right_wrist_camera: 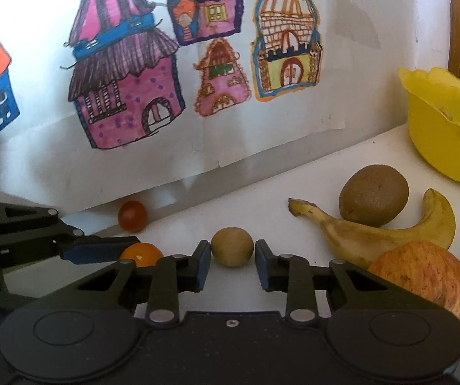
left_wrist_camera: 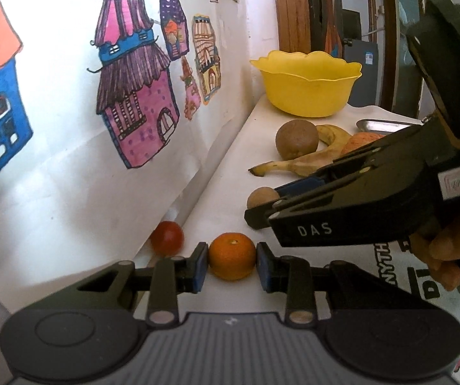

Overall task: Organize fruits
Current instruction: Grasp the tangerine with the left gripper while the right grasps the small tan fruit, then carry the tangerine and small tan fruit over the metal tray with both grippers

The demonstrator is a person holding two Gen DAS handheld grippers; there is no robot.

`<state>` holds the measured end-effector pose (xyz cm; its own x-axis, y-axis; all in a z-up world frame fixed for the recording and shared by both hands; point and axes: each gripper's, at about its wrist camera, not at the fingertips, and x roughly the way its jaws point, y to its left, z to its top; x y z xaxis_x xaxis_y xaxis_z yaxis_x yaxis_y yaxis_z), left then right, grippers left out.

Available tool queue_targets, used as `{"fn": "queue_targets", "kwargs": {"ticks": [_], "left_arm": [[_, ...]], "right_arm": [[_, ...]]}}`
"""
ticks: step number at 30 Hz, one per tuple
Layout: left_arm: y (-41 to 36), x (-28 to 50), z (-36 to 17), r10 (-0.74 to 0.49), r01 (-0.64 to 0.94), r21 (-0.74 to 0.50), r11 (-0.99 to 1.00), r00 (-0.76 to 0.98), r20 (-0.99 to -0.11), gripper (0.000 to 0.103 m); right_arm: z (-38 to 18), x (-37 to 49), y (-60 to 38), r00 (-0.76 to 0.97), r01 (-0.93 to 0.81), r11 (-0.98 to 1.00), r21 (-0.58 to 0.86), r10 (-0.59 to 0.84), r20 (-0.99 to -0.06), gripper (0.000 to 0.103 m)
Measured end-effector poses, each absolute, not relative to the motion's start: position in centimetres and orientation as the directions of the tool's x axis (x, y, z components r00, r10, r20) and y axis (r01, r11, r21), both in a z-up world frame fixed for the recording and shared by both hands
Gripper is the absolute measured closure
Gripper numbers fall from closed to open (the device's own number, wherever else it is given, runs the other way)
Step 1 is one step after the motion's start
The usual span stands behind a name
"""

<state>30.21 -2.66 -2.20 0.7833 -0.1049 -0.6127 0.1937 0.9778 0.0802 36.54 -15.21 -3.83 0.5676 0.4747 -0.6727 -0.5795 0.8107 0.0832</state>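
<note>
Fruits lie scattered along the white table (right_wrist_camera: 294,179) by the wall, and we have two lined up at once. Our left gripper (left_wrist_camera: 232,261) brackets the orange (left_wrist_camera: 232,256), blue pads right at its sides and, as far as we can tell, pinching it. Our right gripper (right_wrist_camera: 232,256) straddles the small tan fruit (right_wrist_camera: 232,246), jaws spread with a sliver of daylight on each side, so nothing is held there yet.

Further out sit the red cherry tomato (right_wrist_camera: 132,215) against the wall, the kiwi (right_wrist_camera: 373,195), the banana (right_wrist_camera: 390,234) curling round it, and the apple (right_wrist_camera: 422,272) close by our right gripper. At the far end stands the yellow bowl (left_wrist_camera: 307,86), likely where everything goes, with a metal tray (left_wrist_camera: 380,125) just beyond the banana.

To do this well, we want the right pads closing level on the tan fruit's widest part, gently, since a round thing squirts out if pinched off-centre. We should lift the orange straight up before swinging, because the two grippers are crowded here and the banana stem lies on the way to the bowl.
</note>
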Motion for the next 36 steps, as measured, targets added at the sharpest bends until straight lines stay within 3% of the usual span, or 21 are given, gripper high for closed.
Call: {"fn": "queue_targets", "kwargs": {"ticks": [19,27,36], "left_arm": [[-2.1,25.0,-1.2,-0.093,0.179,0.076,0.981,0.777,-0.622,0.068],[-4.0,21.7,0.0,-0.162,0.233,0.039,0.972,0.777,-0.609,0.068],[-8.6,19.4,0.7,-0.293,0.329,-0.048,0.943,0.757,-0.584,0.068]], "right_arm": [[-0.9,27.9,-19.4,0.604,-0.529,0.838,0.130,0.480,-0.636,0.072],[1.5,21.3,-23.6,0.667,-0.452,0.875,0.172,0.460,-0.586,0.072],[2.9,15.5,-29.9,0.750,-0.309,0.944,0.113,0.315,-0.582,0.072]]}}
